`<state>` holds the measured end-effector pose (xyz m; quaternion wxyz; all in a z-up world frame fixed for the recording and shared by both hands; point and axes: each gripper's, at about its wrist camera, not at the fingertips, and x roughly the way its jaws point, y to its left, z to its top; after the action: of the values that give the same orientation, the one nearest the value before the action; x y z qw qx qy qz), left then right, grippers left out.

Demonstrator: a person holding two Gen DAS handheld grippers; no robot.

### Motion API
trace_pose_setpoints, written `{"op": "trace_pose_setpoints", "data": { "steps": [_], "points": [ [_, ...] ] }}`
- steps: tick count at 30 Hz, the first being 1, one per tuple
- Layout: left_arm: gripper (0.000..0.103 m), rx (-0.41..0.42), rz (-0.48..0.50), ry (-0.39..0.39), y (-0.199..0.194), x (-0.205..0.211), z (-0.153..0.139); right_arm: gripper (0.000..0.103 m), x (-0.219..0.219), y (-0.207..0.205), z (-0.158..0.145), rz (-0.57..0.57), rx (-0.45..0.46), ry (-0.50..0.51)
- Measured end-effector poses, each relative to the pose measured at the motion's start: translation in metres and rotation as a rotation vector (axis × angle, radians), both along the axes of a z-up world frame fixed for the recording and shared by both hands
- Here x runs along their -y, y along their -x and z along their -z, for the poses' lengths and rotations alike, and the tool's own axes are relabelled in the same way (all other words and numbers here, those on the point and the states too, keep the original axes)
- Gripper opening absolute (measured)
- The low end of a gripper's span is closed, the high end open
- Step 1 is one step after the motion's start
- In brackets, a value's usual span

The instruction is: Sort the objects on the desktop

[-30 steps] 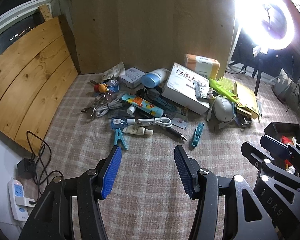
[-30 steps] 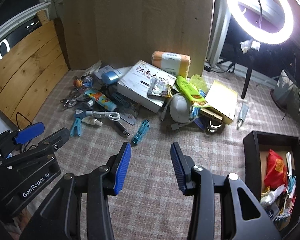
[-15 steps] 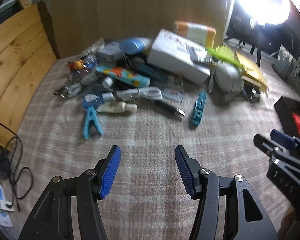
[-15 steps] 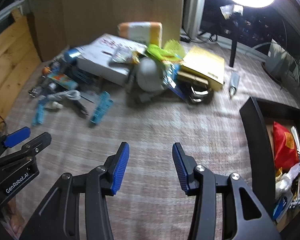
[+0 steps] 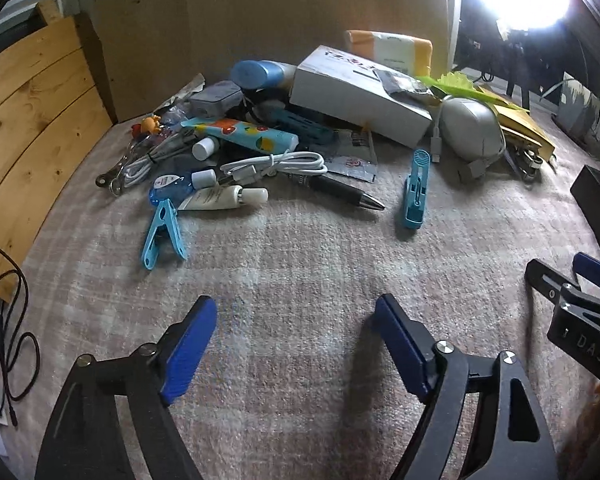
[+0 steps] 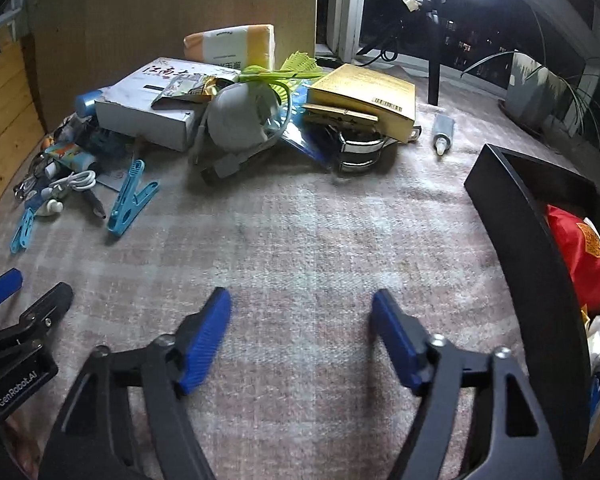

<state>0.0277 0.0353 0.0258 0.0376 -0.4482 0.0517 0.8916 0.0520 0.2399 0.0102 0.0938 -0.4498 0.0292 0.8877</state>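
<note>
Blue clothes peg (image 5: 415,189) lay flat on the bench (image 5: 300,272) at the near edge of the clutter pile, long axis running roughly away from the grippers, handles nearest. It sat ahead and slightly right of the left gripper (image 5: 296,336), ahead and left of the right gripper (image 6: 300,332); which was nearer, hard to judge. Ridged light-blue plastic, jaws closed. A second peg (image 5: 162,236) lay splayed further left, a black pen (image 5: 336,192) between them. Both grippers gaped wide, holding nothing. Black bin (image 6: 516,216) stood far right.

"GenRobot.AI" on left hand-held gripper (image 6: 24,300); "DAS" (perhaps partial) on right hand-held gripper (image 5: 572,276).
</note>
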Motion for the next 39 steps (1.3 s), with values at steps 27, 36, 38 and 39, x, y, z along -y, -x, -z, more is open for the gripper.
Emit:
{"op": "trace_pose_setpoints", "data": {
  "steps": [27,36,38,39],
  "points": [
    [0.103,0.022,-0.071,-0.055,0.001,0.012,0.007,0.103,-0.013,0.005,0.006,0.057,0.005,0.02],
    [0.103,0.022,-0.072,-0.055,0.001,0.012,0.007,0.103,-0.014,0.005,0.006,0.057,0.005,0.02],
    [0.103,0.022,-0.072,-0.055,0.001,0.012,0.007,0.103,-0.014,0.005,0.006,0.058,0.005,0.02],
    [0.103,0.022,-0.072,-0.055,0.001,0.012,0.007,0.103,-0.014,0.005,0.006,0.058,0.005,0.02]
  ]
}}
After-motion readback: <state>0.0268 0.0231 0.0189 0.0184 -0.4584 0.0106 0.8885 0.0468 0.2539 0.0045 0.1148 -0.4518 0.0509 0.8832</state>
